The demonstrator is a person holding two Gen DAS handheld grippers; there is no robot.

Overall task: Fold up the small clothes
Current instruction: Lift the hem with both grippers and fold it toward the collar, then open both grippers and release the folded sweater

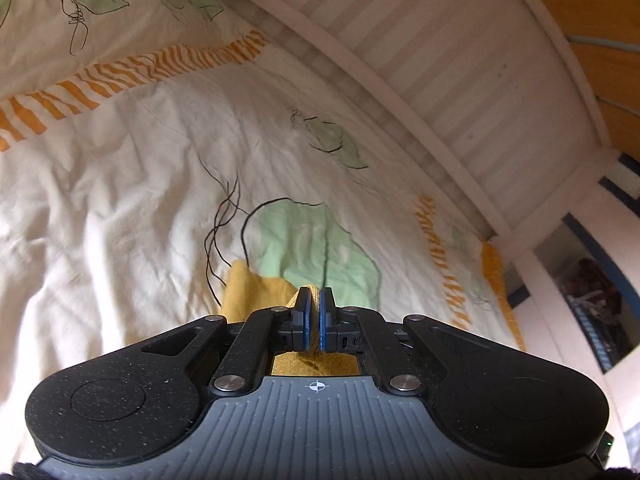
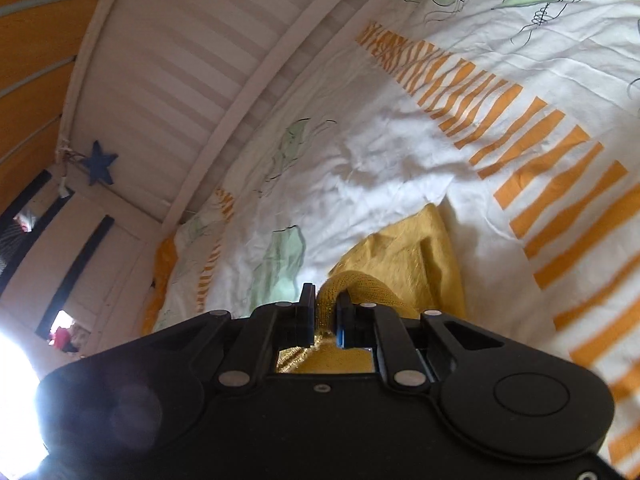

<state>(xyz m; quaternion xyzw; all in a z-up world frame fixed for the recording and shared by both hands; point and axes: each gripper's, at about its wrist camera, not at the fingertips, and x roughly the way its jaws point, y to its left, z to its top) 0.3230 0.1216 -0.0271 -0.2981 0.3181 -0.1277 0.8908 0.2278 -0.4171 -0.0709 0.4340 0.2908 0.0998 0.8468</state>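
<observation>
A small mustard-yellow knitted garment (image 1: 256,292) lies on a white bedcover (image 1: 120,200) printed with green leaves and orange stripes. My left gripper (image 1: 316,294) is shut on a ribbed edge of it, the yellow knit pinched between the blue pads. In the right wrist view the same garment (image 2: 404,264) bunches up ahead, and my right gripper (image 2: 326,296) is shut on a thick rolled hem of it. Most of the garment is hidden under both grippers.
A white slatted bed rail (image 1: 420,60) runs along the far side of the bedcover (image 2: 400,152), with a wooden wall behind. A blue star (image 2: 98,166) hangs at the rail's corner. Bright light glares at the right view's lower left.
</observation>
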